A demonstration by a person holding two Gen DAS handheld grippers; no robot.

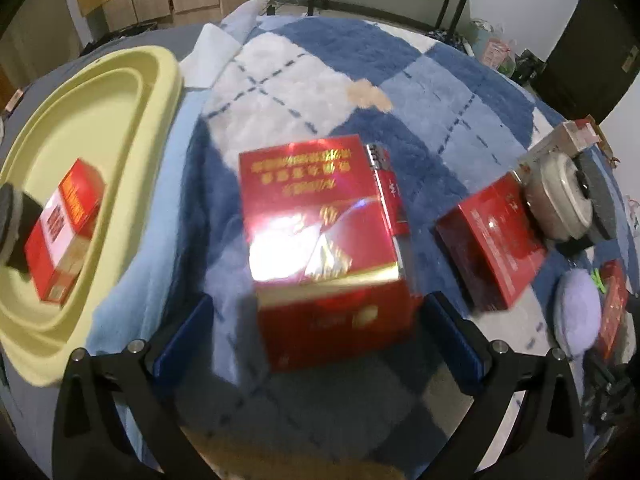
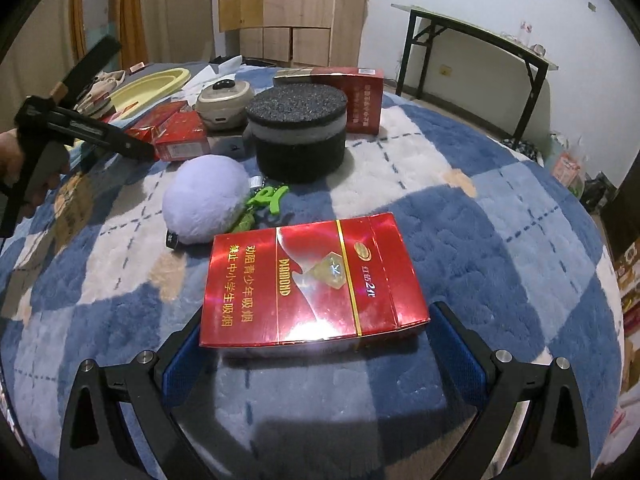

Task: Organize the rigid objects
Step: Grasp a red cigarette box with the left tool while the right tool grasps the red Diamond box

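In the left wrist view a red box lies flat on the blue and white checked rug covering the surface, straight ahead of our left gripper. Its near end sits between the spread jaws, with a gap on either side, so nothing is pinched yet. Its long axis runs away from us, in line with the fingers, and a red lighter lies against its right edge.

In the right wrist view a second red box, marked Diamond, lies ahead of our right gripper, its near edge reaching between jaws that are also spread and empty. Its long axis runs across the fingers.

We judge each gripper nearest to its own box.

To the left a pale yellow tray holds one red box. A further red box lies on the rug, outside the tray
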